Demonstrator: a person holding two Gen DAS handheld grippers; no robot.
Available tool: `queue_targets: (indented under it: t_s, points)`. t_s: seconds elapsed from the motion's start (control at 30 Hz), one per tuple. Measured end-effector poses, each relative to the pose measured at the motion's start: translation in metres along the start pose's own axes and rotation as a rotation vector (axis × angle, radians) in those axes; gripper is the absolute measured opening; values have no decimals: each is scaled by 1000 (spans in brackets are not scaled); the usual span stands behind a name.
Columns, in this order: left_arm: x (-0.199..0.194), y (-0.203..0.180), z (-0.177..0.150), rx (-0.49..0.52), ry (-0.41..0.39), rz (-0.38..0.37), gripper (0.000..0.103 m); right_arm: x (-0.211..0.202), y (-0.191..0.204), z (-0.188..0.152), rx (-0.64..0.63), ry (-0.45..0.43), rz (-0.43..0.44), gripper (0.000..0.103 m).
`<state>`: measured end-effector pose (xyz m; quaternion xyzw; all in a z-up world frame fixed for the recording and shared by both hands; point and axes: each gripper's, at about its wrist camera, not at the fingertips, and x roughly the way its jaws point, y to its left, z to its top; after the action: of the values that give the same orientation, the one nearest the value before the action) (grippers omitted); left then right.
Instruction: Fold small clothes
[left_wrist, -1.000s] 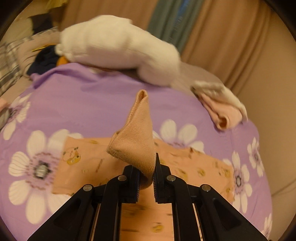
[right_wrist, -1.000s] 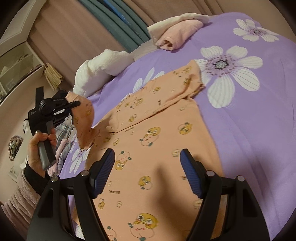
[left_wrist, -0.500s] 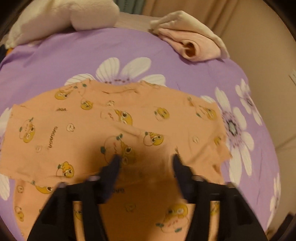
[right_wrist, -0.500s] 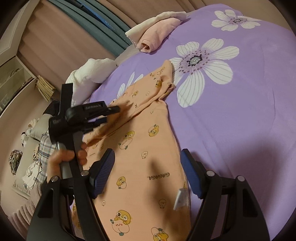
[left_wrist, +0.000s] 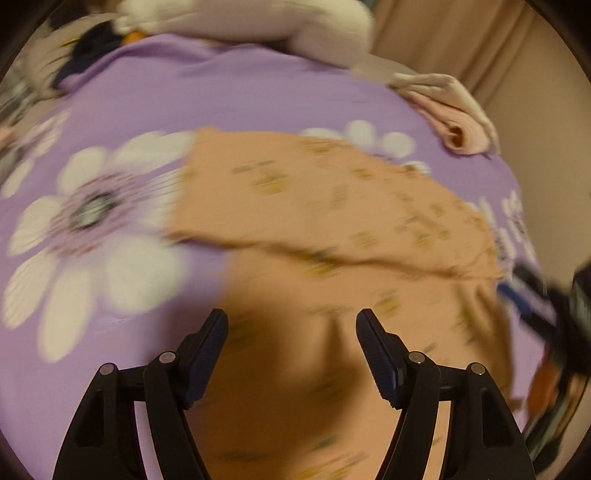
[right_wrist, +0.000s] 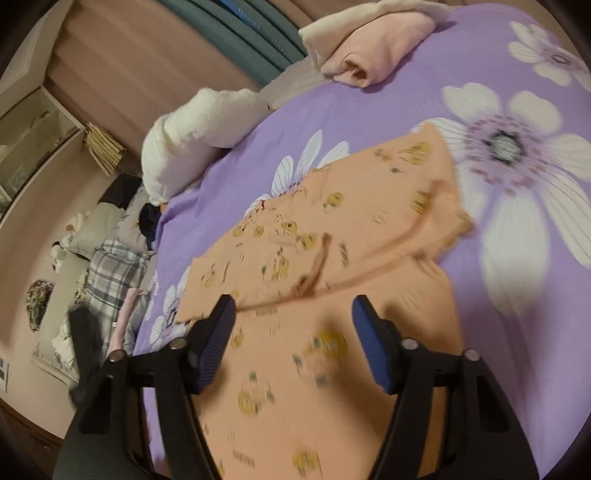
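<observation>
Left wrist view: the left gripper (left_wrist: 291, 350) hovers over the orange printed garment (left_wrist: 332, 206), its two black fingers (left_wrist: 207, 354) spread wide with nothing between them. The garment lies flat on the purple flowered bedsheet (left_wrist: 122, 107), and a folded-over flap crosses its upper part as a band. This view is blurred, so the print cannot be read. At the right edge of the frame the right gripper (left_wrist: 543, 295) shows as a dark smear beside the garment's right border; from here its state cannot be told.

Right wrist view: the right gripper (right_wrist: 293, 338) is held above the lower half of the same garment (right_wrist: 332, 258), its blue-padded fingers (right_wrist: 369, 339) wide apart and empty. The cloth bears small yellow cartoon figures, and the folded flap lies across it, with a raised crease near the middle. A pink folded garment (right_wrist: 373, 55) with a cream cloth (right_wrist: 369, 18) on it rests near the far edge of the bed. A white fluffy blanket (right_wrist: 195, 129) is bundled at the bed's far left corner. A plaid cloth (right_wrist: 114, 273) lies off the bed at the left.
</observation>
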<state>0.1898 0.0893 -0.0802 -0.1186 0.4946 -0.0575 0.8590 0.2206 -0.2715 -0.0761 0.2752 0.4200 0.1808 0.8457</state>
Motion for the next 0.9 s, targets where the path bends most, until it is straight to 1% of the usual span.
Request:
queue_targets:
  t_s: [0.07,0.2,0.27,0.3,0.33,0.4,0.5,0.63,0.7,0.77,0.8,0.83,0.87,0.9]
  points:
    - [-10,25,-12,-26,-7,35,71,26,6,11,-16,33,-25,60]
    - [-24,61,-32,-87,-11,59,71,74,12,23,-47,108,-143,50]
    - [-25,71,-41,-102,0,56,71,96,15,23,-71,157,-197,36]
    - [-25,73,-43,-107,-1,45,71,98,18,23,-88,154,-232,19]
    - [-27,75,-46,-109,-4,37,71,100,23,23,-112,148,-265,8]
    - [-29,75,-46,-106,-10,28,71,95,31,24,-145,136,-265,6]
    - [-29,72,-44,-111,-11,1,71,72,44,28,-192,71,-252,5]
    - [-29,68,-43,-95,-8,-20,71,40,35,46,-160,-31,-273,5]
    - [-27,63,-43,-81,-5,-21,71,31,25,54,-144,-49,-301,5]
    - [-23,57,-37,-64,1,-27,71,32,18,58,-142,-46,-344,7]
    - [-22,54,-34,-56,1,-32,71,35,12,59,-134,-14,-336,10]
    - [-21,49,-27,-44,-8,-36,71,43,6,59,-117,46,-337,11]
    - [-21,43,-19,-31,-24,-38,71,49,3,57,-113,80,-373,17]
    - [-21,35,-9,-14,-46,-43,71,51,1,56,-127,87,-407,27]
